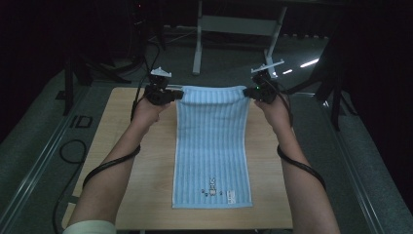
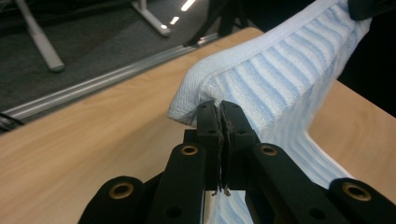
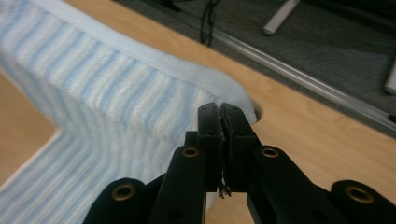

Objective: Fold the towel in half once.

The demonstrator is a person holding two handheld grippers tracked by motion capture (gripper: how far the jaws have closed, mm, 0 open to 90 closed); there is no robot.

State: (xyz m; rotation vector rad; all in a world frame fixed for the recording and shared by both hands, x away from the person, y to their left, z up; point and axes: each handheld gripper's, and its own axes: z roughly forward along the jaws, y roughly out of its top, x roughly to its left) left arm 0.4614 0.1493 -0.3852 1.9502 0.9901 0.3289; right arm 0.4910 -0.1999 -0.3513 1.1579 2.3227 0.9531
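A light blue striped towel [image 1: 212, 141] lies lengthwise on the wooden table [image 1: 126, 161], its near end flat with a small print and label. Its far end is lifted off the table. My left gripper [image 1: 179, 94] is shut on the far left corner, and my right gripper [image 1: 247, 91] is shut on the far right corner. In the left gripper view the jaws pinch the towel [image 2: 261, 79] edge at the gripper [image 2: 220, 106]. In the right gripper view the gripper [image 3: 219, 108] clamps the towel [image 3: 102, 88] corner the same way, above the table [image 3: 299, 121].
The table's far edge lies just behind the grippers, with dark floor and a metal rail [image 2: 98, 84] beyond. White desk legs [image 1: 197, 44] stand farther back. Cables [image 1: 73, 151] trail along the floor at the left. Bare wood shows on both sides of the towel.
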